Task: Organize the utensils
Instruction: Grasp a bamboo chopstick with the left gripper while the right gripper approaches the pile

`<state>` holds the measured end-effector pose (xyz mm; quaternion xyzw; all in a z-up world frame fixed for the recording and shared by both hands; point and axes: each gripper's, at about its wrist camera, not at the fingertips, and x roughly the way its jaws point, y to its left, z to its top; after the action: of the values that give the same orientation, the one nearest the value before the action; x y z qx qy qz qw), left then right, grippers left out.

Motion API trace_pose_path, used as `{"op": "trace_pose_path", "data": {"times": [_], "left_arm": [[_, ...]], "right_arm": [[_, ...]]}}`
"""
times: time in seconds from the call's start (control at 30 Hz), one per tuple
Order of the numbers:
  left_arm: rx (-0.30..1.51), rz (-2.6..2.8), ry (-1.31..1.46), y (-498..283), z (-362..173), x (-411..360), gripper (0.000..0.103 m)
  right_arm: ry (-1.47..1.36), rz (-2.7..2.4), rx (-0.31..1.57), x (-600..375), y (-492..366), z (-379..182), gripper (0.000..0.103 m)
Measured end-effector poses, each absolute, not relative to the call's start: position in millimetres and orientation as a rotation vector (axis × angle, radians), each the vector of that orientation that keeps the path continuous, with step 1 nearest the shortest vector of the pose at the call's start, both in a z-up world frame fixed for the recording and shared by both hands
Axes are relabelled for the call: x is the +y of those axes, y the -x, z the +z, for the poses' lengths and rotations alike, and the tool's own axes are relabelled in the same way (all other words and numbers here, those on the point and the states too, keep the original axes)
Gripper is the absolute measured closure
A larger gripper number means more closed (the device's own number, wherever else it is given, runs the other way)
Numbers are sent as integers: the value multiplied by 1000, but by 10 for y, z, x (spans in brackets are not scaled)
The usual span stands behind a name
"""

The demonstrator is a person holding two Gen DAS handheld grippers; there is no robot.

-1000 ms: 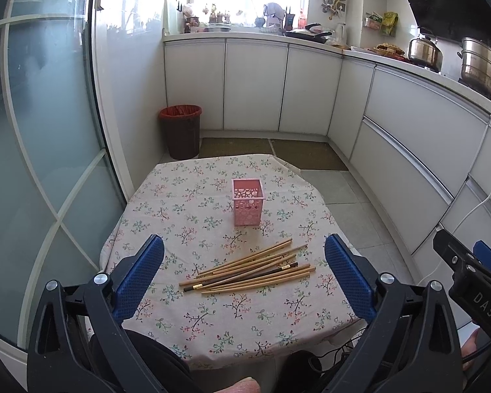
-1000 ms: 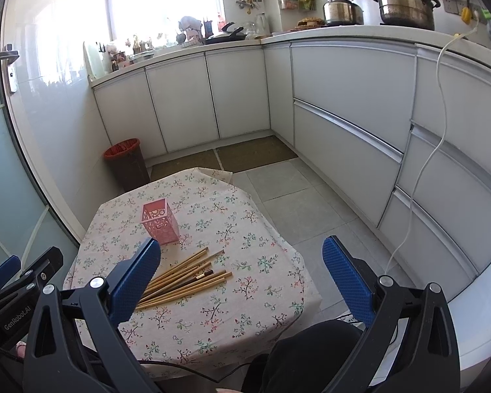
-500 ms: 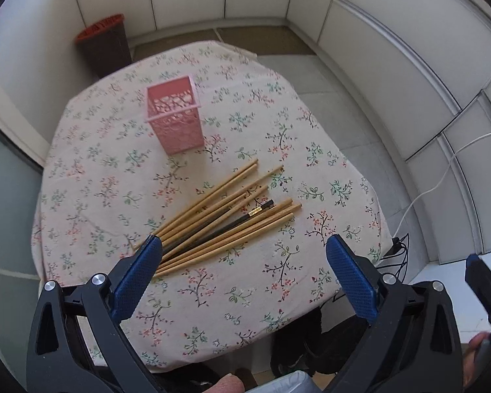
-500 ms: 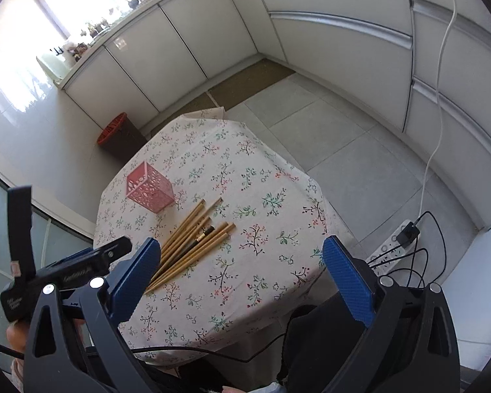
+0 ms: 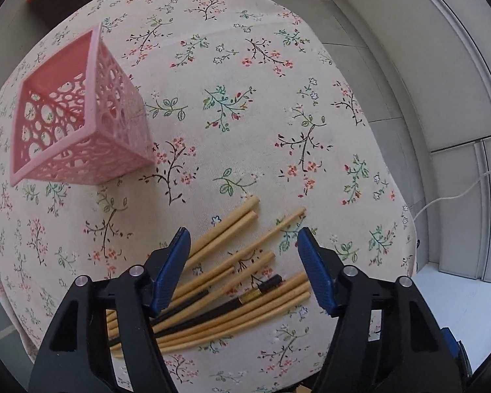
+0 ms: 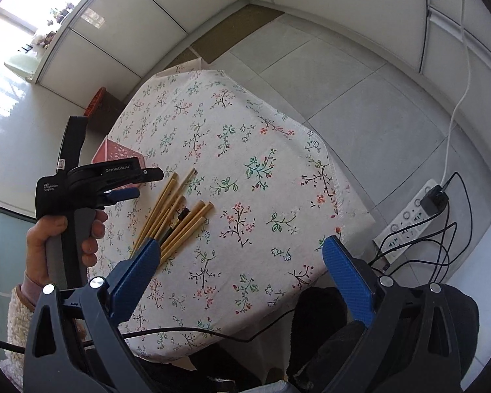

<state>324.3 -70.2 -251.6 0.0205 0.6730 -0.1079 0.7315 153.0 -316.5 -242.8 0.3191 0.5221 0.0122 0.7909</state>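
Pink holder (image 5: 78, 114) stood empty on the cloth-covered surface (image 5: 245, 104); nothing sorted yet. Chopsticks (image 5: 242, 281) all lay loose beside it. Left gripper (image 5: 244, 255) hung over them, jaws apart, holding nothing. Right gripper (image 6: 240, 260) waited wide apart, off to the side.

Near ends of the chopsticks (image 5: 232, 281) hidden behind the left gripper (image 5: 244, 270)
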Motion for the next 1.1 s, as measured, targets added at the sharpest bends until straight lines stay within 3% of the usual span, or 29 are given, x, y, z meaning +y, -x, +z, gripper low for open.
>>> {"op": "trace_pose_path", "data": {"times": [0.17,0.3,0.53,0.77,1.1], "left_arm": [[1483,-232,-108,-3295,-2631,-716,54],[1464,-220,-135,-3376,-2661,-681,56],[1457,-226,-201,-3518,-2739,-687,72],[1481,-200,-222,-3577,-2917,-609,75],[1451,-274,-228,-3564,-2755,-744,75]], "right_arm": [[-692,22,1162,-3148,-1626,-2568,7],[-697,7,1179,-3159,-1648,-2627,7],[-689,-3,1192,-3131,-1684,-2657,7],[-697,-13,1198,-3138,-1690,-2676,7],[-690,-14,1199,-3119,-1690,-2681,7]]}}
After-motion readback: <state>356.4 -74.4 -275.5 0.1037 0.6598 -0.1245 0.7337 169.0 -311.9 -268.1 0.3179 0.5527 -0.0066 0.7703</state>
